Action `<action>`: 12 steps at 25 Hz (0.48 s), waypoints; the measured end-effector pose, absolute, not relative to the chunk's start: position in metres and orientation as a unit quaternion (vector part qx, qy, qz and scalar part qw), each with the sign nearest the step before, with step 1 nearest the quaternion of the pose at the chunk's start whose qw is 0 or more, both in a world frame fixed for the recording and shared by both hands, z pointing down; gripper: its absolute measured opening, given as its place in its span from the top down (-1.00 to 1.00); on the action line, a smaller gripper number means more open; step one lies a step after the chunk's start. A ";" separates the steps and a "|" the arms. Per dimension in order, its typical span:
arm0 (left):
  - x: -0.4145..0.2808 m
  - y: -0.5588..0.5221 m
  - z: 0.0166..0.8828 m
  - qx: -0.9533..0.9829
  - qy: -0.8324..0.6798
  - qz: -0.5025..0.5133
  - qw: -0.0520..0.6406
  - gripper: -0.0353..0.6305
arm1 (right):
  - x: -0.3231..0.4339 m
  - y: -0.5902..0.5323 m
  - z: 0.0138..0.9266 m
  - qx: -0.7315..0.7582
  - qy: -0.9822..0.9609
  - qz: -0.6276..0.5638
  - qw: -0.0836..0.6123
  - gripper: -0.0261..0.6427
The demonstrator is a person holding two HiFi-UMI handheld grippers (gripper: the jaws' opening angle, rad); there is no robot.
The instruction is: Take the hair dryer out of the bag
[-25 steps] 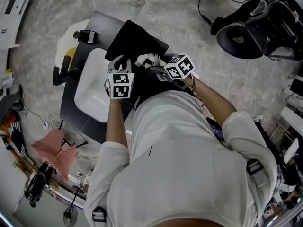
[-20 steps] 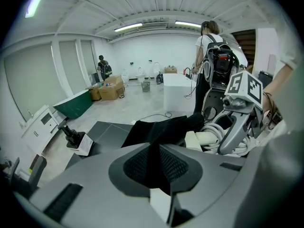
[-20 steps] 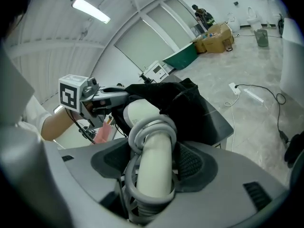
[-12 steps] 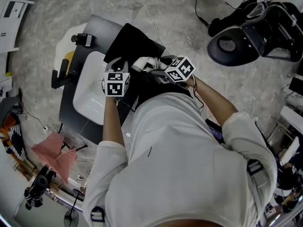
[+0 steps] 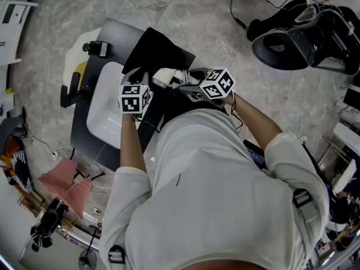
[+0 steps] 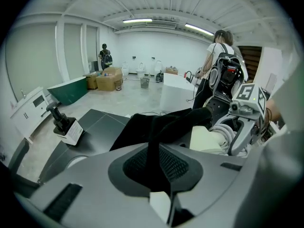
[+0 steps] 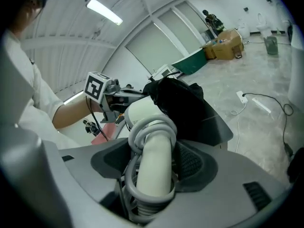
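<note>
- The right gripper (image 7: pixel 151 177) is clamped on the hair dryer (image 7: pixel 140 110) by its handle, with the cord (image 7: pixel 134 136) coiled round it; the head sits at the bag (image 5: pixel 159 50) mouth.
- The left gripper (image 6: pixel 159 169) pinches the limp bag cloth.
- The dryer seems rigid, smooth and fairly heavy, so the handle suits gripping.

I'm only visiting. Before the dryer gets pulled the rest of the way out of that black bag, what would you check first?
1. Grip on the dryer: the right tool is closed on the handle of the hair dryer: ok.
2. Hold on the bag: the left tool pinches the black fabric of the bag: ok.
3. Dryer clear of the bag: its far end sits under the fabric: not ok.
4. Nothing trailing: the cord coils round the handle, plug unseen: cannot tell.
</note>
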State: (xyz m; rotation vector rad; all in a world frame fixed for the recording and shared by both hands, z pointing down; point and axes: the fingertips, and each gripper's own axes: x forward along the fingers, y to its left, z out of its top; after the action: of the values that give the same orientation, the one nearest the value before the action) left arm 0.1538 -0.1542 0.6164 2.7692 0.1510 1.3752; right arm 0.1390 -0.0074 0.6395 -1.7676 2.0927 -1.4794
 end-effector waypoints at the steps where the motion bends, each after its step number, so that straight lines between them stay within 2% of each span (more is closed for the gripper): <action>1: 0.154 -0.155 0.618 0.894 0.050 0.443 0.032 0.70 | 0.138 -0.008 0.638 -0.566 0.678 -0.469 0.007 0.09; 7: 0.161 -0.156 0.638 0.885 0.079 0.451 0.082 0.68 | 0.135 -0.007 0.634 -0.558 0.701 -0.442 -0.044 0.09; 12: 0.164 -0.151 0.656 0.871 0.110 0.466 0.107 0.66 | 0.130 0.002 0.639 -0.542 0.705 -0.454 -0.055 0.09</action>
State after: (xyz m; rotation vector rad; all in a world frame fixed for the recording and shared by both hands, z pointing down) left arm 0.1638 -0.1513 0.6564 2.5644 0.3240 1.3722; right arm 0.1304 0.0021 0.6394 -1.7648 2.2952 -1.4800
